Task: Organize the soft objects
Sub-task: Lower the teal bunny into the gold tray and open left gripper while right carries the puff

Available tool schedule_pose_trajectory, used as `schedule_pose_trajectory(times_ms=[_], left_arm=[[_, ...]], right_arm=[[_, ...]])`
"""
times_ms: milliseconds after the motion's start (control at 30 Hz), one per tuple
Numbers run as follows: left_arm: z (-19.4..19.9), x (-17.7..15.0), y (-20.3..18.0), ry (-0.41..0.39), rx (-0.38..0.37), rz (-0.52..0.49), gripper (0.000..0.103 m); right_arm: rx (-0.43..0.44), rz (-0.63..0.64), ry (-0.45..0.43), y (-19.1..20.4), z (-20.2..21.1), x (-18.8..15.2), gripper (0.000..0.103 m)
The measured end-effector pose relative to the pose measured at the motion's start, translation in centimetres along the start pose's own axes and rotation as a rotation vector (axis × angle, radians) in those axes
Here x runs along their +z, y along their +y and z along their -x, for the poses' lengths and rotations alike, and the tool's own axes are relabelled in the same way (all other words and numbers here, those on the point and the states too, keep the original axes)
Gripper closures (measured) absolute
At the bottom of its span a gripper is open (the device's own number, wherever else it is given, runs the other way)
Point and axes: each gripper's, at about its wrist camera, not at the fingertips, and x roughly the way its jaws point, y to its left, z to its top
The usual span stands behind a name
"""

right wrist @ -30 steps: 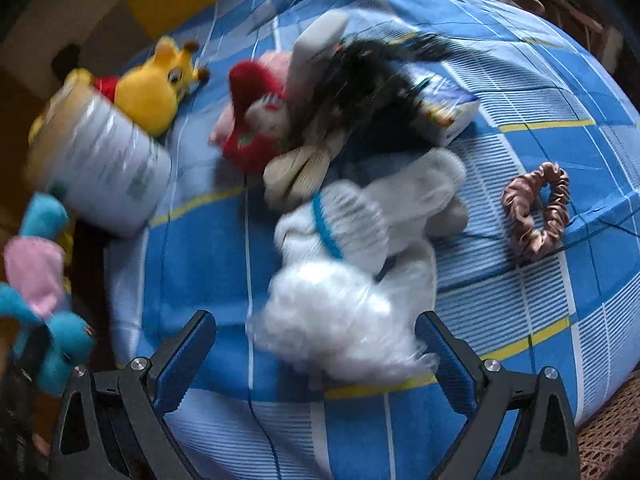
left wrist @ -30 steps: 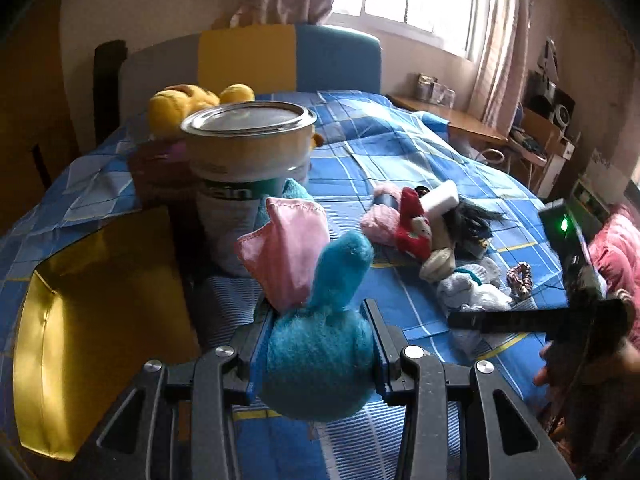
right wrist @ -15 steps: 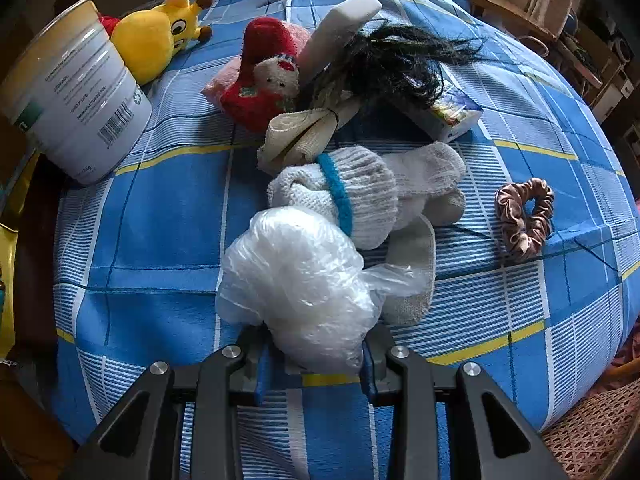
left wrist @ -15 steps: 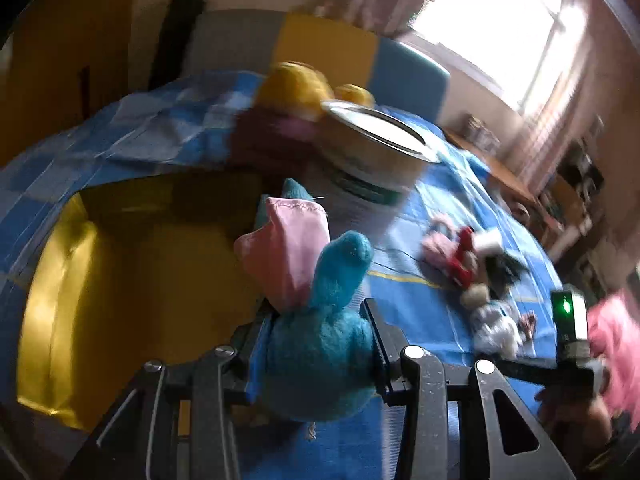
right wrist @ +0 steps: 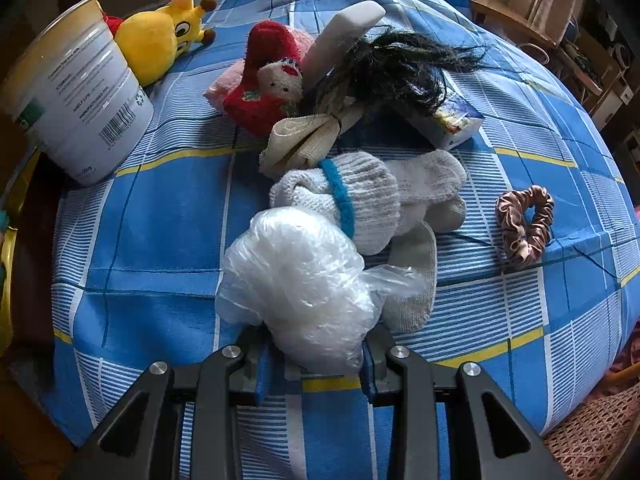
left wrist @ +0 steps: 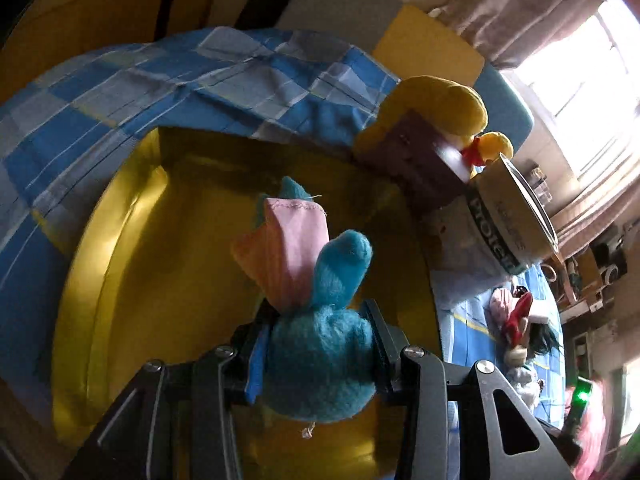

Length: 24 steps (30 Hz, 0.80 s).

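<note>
My left gripper (left wrist: 316, 344) is shut on a blue plush toy (left wrist: 324, 364) with a pink fin and holds it over the open gold box (left wrist: 120, 240). My right gripper (right wrist: 316, 360) is shut on a crumpled clear plastic bag (right wrist: 296, 280) lying on the blue checked bedspread (right wrist: 160, 208). Just beyond the bag lie a white sock with a blue band (right wrist: 360, 200), a red sock doll (right wrist: 268, 80), a black wig (right wrist: 392, 64) and a brown scrunchie (right wrist: 524, 224).
A white tin (right wrist: 76, 92) stands at the left, with a yellow plush giraffe (right wrist: 160, 40) behind it. The tin (left wrist: 508, 224), a purple box (left wrist: 420, 160) and the yellow plush (left wrist: 448, 96) sit right of the gold box. A small carton (right wrist: 456, 120) lies by the wig.
My left gripper swung left with the blue plush, from in front of the tin to over the gold box. My right gripper moved in and closed on the plastic bag.
</note>
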Motion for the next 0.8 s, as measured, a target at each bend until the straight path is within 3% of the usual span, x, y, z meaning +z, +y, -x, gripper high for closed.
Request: schedule_pose_trajectory(times_ms=[100,300,433,533,800], left_arm=[[-1.6,1.5,-1.3,0.01,-0.024,-0.013,0.06],[-6.1,4.4,-4.0,0.032,-0.002,-0.056,0.058],[-8.2,4.8,-5.1,0.076,0.001,-0.063,0.048],[-7.9,4.2,-5.1,0.059,0.018,-0.075,0.033],[-3.7,1.2,-3.7,-0.023,0.074,-0.117,0.029]], right_arm=[[0.001,0.002,-0.002,-0.1,0.0,0.1,0.07],[0.0,0.004,-0.005,-0.1,-0.1,0.1,0.07],[-0.001,0.006,-0.006,-0.1,-0.2,0.1,0.07],[-0.001,0.007,-0.01,-0.1,-0.1,0.2,0.07],[0.061,0.017,-0.055,0.4,1.1,0.2,0.071]])
